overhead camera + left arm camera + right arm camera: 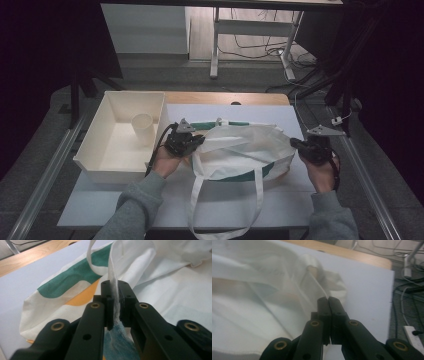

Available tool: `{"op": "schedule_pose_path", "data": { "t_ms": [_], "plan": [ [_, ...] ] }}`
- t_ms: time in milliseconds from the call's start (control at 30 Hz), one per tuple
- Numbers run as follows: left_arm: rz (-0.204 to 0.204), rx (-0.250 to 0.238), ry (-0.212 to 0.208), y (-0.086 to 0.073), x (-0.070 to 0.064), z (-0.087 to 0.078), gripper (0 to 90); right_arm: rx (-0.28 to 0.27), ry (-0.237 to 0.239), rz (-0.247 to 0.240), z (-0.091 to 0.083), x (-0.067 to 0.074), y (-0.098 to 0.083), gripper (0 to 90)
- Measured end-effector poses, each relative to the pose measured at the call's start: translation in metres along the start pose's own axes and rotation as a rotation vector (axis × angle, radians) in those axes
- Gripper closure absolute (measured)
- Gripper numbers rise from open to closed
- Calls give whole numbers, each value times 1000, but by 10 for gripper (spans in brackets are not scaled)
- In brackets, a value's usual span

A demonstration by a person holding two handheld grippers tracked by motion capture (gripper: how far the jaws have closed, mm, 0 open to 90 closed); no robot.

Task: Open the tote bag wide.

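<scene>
A white tote bag [240, 150] with green and orange patches lies on the white board [260, 112], its mouth held apart between my two grippers. My left gripper [197, 142] is at the bag's left rim. In the left gripper view it [115, 283] is shut on a fold of the bag's white fabric [162, 260], which runs up between the jaws. At the bag's right end, my right gripper [295, 143] has its jaws pressed together [328, 300] on the thin edge of the bag's cloth [262, 290]. One long strap [197, 200] trails toward the front edge.
A white plastic bin [100, 165] stands left of the bag, close to my left hand, with a paper cup [143, 127] inside. The wooden table edge [225, 97] shows behind the board. Cables and a power strip [413, 336] lie on the floor at the right.
</scene>
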State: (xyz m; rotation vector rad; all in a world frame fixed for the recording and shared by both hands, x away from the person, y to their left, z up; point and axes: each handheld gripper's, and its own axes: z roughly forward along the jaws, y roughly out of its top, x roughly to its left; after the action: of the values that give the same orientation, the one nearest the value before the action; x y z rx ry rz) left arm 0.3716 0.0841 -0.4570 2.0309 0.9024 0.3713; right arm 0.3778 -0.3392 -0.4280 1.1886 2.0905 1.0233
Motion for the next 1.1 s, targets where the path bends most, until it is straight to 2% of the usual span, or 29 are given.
{"op": "schedule_pose_path", "data": {
  "t_ms": [133, 233, 333, 433, 700, 800, 933, 967, 1100],
  "plan": [
    [-4, 0, -30, 1, -3, 5, 839, -11, -31, 17, -5, -10, 0, 883],
    [3, 11, -28, 1, -5, 11, 839, -6, -41, 27, -3, -16, -2, 883],
    [-2, 16, -26, 1, -3, 15, 839, 5, -49, 25, 5, -19, -5, 883],
    [8, 33, -9, 0, -2, 21, 840, 35, -62, 15, 21, -19, -9, 883],
    [-8, 92, -2, -6, 5, 38, 841, 119, -32, 27, 55, -20, -24, 882],
    [-7, 96, -2, -6, 5, 39, 840, 130, -41, 17, 61, -18, -27, 882],
    [-13, 98, -5, -7, 5, 38, 840, 121, -41, 14, 61, -17, -28, 873],
    [-11, 97, -5, -7, 5, 38, 839, 112, -43, 10, 58, -16, -27, 857],
    [-5, 93, -9, -6, 4, 35, 837, 45, -76, -34, 40, -8, -18, 665]
  ]
}}
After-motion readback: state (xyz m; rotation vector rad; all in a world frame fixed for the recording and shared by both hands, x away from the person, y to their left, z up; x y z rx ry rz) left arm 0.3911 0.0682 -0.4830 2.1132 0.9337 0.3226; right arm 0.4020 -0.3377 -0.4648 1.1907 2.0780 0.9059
